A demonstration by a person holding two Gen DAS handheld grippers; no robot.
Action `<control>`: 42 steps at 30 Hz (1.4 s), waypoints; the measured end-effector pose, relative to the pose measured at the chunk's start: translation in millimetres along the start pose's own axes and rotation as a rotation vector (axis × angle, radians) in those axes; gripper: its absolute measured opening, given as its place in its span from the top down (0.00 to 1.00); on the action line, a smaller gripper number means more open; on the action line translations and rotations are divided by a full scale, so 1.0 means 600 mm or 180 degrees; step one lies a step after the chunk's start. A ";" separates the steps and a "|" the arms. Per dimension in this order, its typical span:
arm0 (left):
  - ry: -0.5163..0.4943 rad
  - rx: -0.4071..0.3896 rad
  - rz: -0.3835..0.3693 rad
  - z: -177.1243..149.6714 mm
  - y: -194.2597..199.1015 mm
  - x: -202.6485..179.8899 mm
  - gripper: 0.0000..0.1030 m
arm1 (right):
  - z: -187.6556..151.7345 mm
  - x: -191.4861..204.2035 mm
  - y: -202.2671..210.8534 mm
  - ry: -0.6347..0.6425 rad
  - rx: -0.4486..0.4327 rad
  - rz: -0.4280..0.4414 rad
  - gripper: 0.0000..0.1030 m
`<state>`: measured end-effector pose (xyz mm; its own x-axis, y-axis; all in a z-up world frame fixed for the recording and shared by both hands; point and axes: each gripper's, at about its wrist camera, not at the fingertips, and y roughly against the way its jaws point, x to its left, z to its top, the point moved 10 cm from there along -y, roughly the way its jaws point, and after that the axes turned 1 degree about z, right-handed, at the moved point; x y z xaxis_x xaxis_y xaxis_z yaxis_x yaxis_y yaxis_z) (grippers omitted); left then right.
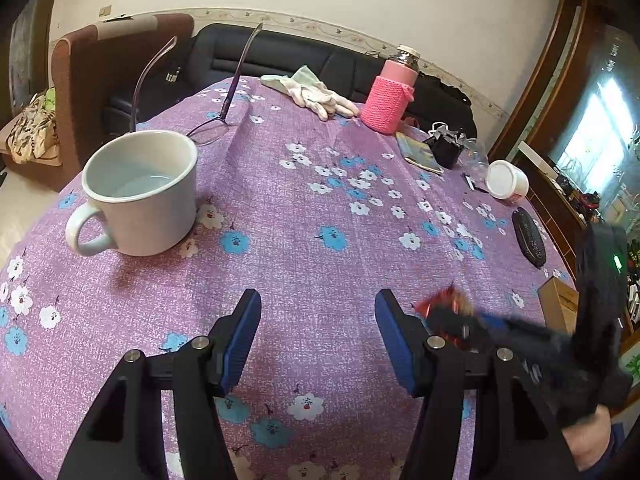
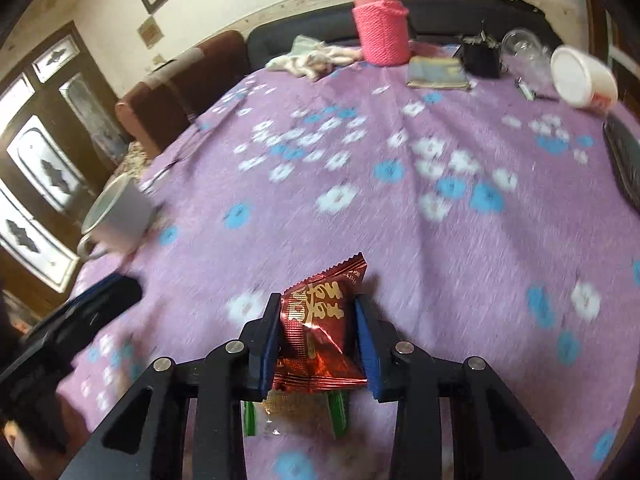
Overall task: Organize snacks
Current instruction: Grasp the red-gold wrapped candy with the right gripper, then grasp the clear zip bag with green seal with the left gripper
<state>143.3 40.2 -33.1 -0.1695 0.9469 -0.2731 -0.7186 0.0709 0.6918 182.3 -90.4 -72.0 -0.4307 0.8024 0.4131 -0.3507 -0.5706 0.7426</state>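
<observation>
The right gripper [image 2: 316,328] is pinching a red snack packet [image 2: 320,332] between its blue pads, squeezing the crinkled foil across its middle. Light, soft and slippery, it is likely best held by its puffed body or crimped seam. Beneath it, a green-edged packet [image 2: 296,416] is lying on the table [image 2: 400,240] near its front edge. The left gripper [image 1: 318,336] is hovering spread and empty; a mug [image 1: 140,192] is standing toward the left edge.

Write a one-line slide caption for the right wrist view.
Right hand-held gripper clamps a red snack packet above a green-edged packet on the purple floral tablecloth.
</observation>
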 end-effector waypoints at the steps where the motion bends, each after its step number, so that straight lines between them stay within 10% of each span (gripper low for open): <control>1: -0.0006 0.0002 -0.0017 0.000 0.000 -0.002 0.43 | -0.013 0.010 0.008 -0.0091 0.0025 0.0179 0.63; 12: -0.0711 0.0163 -0.0633 -0.023 0.022 -0.101 0.43 | -0.064 -0.013 0.232 -0.0354 -0.1126 -0.0044 0.63; 20: -0.1679 0.0584 -0.1184 -0.102 0.043 -0.187 0.44 | -0.089 -0.079 0.250 -0.0631 -0.1232 0.0042 0.63; 35: -0.2297 0.0791 -0.0797 -0.179 -0.005 -0.202 0.70 | -0.092 -0.075 0.248 -0.0563 -0.1249 0.0108 0.63; 42: -0.1795 0.0535 -0.0480 -0.149 -0.030 -0.195 0.69 | -0.092 -0.072 0.247 -0.0485 -0.1276 0.0000 0.63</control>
<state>115.6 -99.8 -73.1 0.3424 0.9395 -0.0120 -0.5826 0.2222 0.7818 103.2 -219.3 -8.6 -0.3135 0.8019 0.5086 -0.6592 -0.5693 0.4913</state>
